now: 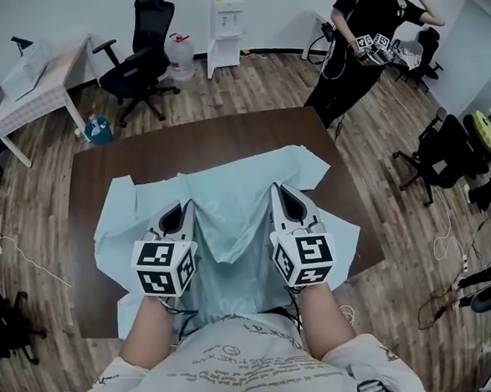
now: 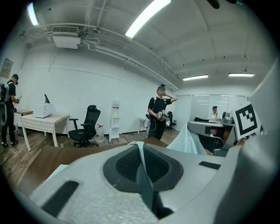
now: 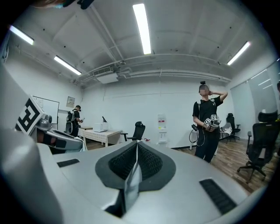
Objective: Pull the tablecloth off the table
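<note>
The light teal tablecloth (image 1: 228,206) lies rumpled on the dark brown table (image 1: 148,155), bunched toward the near edge with its near part hanging off in front of me. My left gripper (image 1: 179,216) is shut on a raised fold of the cloth at its near left. My right gripper (image 1: 285,200) is shut on another fold at its near right. In the left gripper view a thin strip of tablecloth (image 2: 144,175) is pinched between the shut jaws of the left gripper (image 2: 141,151). The right gripper view shows the same: the right gripper (image 3: 136,148) clamps a strip of tablecloth (image 3: 132,181).
A person (image 1: 361,48) stands past the table's far right corner holding grippers. A black office chair (image 1: 142,58) and a water dispenser (image 1: 227,22) stand at the back. A checked side table (image 1: 35,80) is at the left, more chairs (image 1: 441,154) and floor cables at the right.
</note>
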Tool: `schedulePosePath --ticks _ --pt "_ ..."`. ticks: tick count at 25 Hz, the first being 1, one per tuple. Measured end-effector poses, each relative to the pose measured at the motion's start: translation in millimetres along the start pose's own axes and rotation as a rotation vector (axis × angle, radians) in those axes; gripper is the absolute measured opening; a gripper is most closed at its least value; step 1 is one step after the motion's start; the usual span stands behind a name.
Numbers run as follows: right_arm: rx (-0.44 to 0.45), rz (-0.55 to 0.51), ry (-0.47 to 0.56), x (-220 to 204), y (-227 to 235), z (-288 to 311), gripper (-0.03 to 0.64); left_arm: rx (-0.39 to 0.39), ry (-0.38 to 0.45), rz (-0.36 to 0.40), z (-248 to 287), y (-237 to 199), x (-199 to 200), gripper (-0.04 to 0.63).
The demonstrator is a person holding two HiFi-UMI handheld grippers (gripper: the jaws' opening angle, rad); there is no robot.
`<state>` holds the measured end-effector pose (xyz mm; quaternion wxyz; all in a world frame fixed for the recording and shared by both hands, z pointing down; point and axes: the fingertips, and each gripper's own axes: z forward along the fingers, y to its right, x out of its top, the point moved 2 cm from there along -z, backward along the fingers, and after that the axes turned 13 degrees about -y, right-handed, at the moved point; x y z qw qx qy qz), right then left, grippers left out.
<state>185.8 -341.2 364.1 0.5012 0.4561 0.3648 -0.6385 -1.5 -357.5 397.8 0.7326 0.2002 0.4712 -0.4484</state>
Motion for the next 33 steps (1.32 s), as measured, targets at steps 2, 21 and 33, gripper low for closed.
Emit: schedulePosePath --ticks 2,21,33 --pt "-0.008 0.000 0.005 3 2 -1 0.014 0.005 0.016 0.000 -2 1 6 0.011" --pt "-0.038 -0.004 -0.011 2 4 4 0.014 0.022 0.021 0.079 2 0 11 0.011" --pt "-0.046 -0.008 -0.026 -6 4 3 0.014 0.023 0.014 0.076 4 -1 6 0.011"
